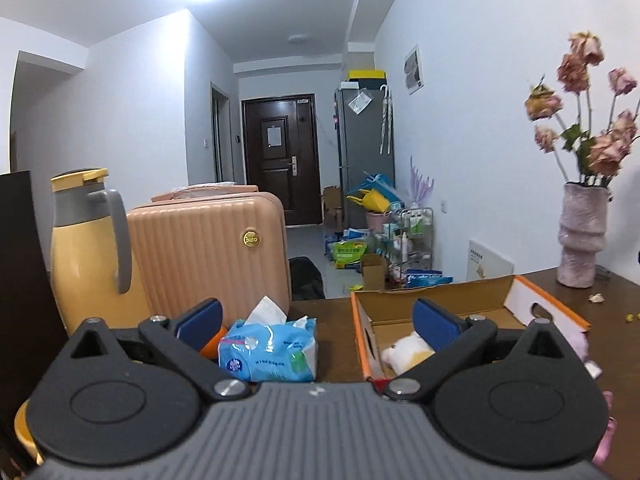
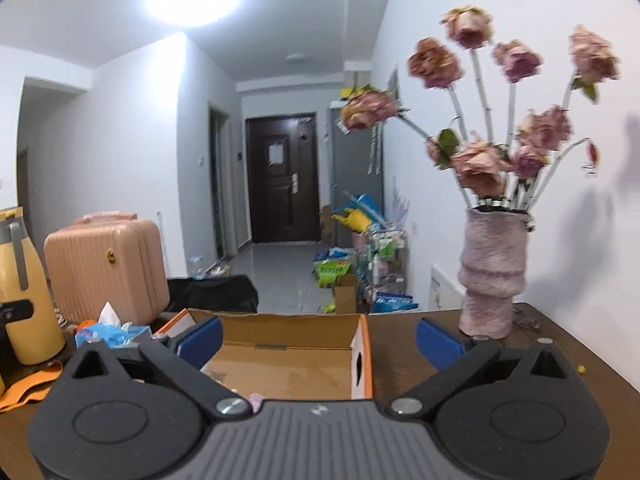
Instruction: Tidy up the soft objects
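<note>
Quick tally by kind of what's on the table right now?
Box: 1
Plush toy: 1 showing in the box
Tissue pack: 1
Thermos: 1
Suitcase: 1
Vase: 1
Total: 6; more may be hidden behind the left gripper and the right gripper.

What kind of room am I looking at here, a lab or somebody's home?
Most likely someone's flat. A dark wooden table holds a fuzzy pink vase of dried roses and an open cardboard box. Behind it, a hallway leads to a dark front door, past a grey fridge.
</note>
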